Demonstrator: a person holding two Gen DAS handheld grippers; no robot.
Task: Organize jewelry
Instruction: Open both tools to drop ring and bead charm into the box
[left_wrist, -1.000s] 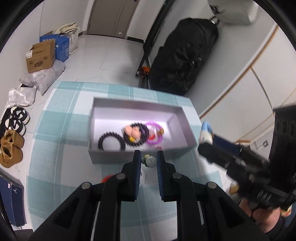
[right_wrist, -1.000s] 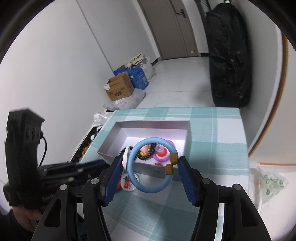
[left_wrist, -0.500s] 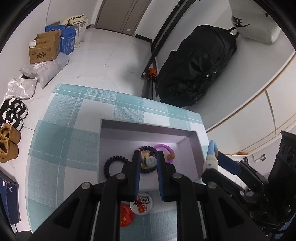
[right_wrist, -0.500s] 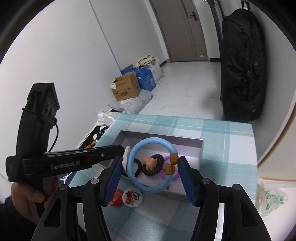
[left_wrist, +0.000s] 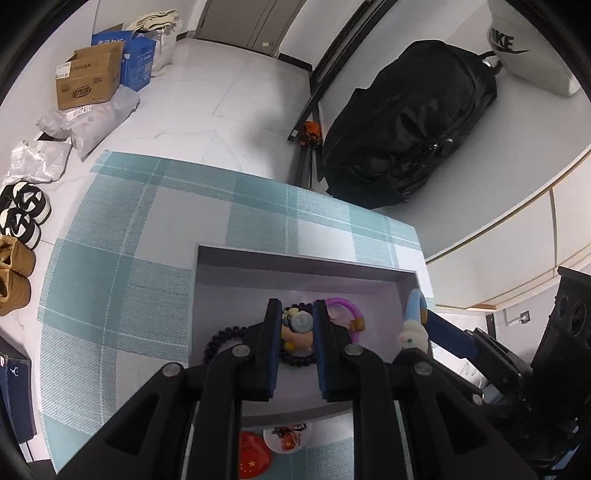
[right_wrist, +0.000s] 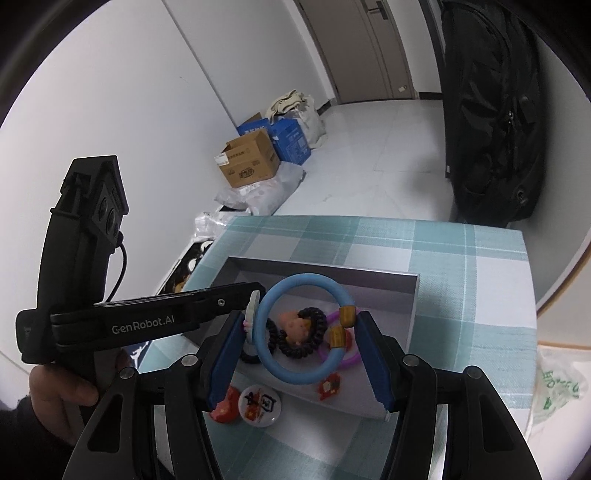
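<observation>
An open grey box (left_wrist: 295, 269) sits on the teal checked tablecloth. In it lie a dark bead bracelet (left_wrist: 221, 341), a purple ring bracelet (left_wrist: 347, 308) and a small doll-head charm (right_wrist: 293, 325). My left gripper (left_wrist: 297, 321) is shut on a small round pale-green charm (left_wrist: 301, 322) and holds it above the box. My right gripper (right_wrist: 299, 332) is shut on a blue ring bracelet (right_wrist: 269, 354) with two tan beads, above the box's near edge; this bracelet also shows in the left wrist view (left_wrist: 413, 306).
A red badge (right_wrist: 225, 404), a white round badge (right_wrist: 260, 404) and a small red charm (right_wrist: 328, 387) lie on the cloth before the box. On the floor are cardboard boxes (left_wrist: 88, 77), shoes (left_wrist: 22, 218) and a black backpack (left_wrist: 406, 136). A green-printed bag (right_wrist: 557, 384) is at right.
Both grippers have moved forward over the box, each keeping its piece. The box now lies under the fingers instead of ahead of them.
</observation>
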